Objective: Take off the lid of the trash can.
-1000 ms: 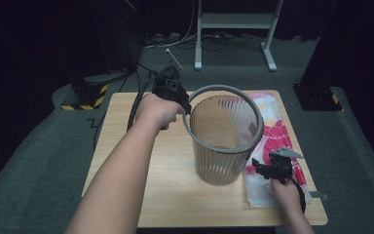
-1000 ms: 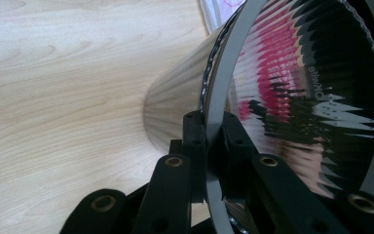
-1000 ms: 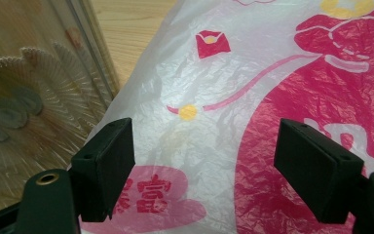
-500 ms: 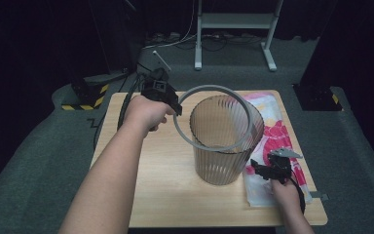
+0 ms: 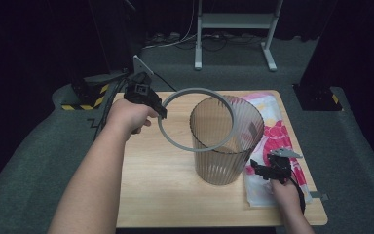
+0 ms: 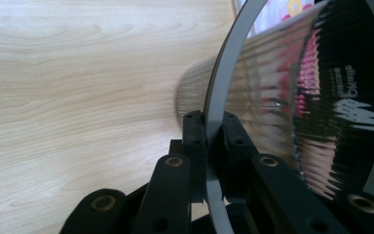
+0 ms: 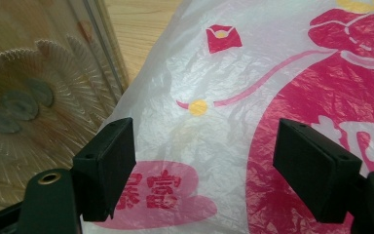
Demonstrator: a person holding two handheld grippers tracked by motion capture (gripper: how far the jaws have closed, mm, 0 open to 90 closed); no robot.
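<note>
Left gripper (image 5: 161,111) holds the grey ring (image 5: 196,120); its jaws are pinched on the ring's band, one pad on each face, as the left gripper view shows (image 6: 213,146); the ring (image 6: 224,87) is off the bin, lifted and tilted, its far arc overlapping the bin's mouth in the high view, its near arc out over the bare tabletop (image 5: 151,175) to the left of the bin; the ribbed translucent bin (image 5: 226,141) stands upright on the tabletop, rim uncovered, just left of the plastic bag; through the ring the left gripper view looks along the bin's ribbed wall (image 6: 272,97), with printed lettering visible on it; right gripper (image 5: 255,169) sits low at the near right of the tabletop, over the white-and-pink plastic bag (image 5: 277,131), which lies flat along the right edge; its jaws are spread wide, nothing between the pads but the bag's surface below (image 7: 204,161); whether the pads touch the bag (image 7: 253,97) I cannot tell; the bin's base (image 7: 34,92) is just beside the left-hand jaw in the right gripper view; the two grippers are well apart, the bin between them.
</note>
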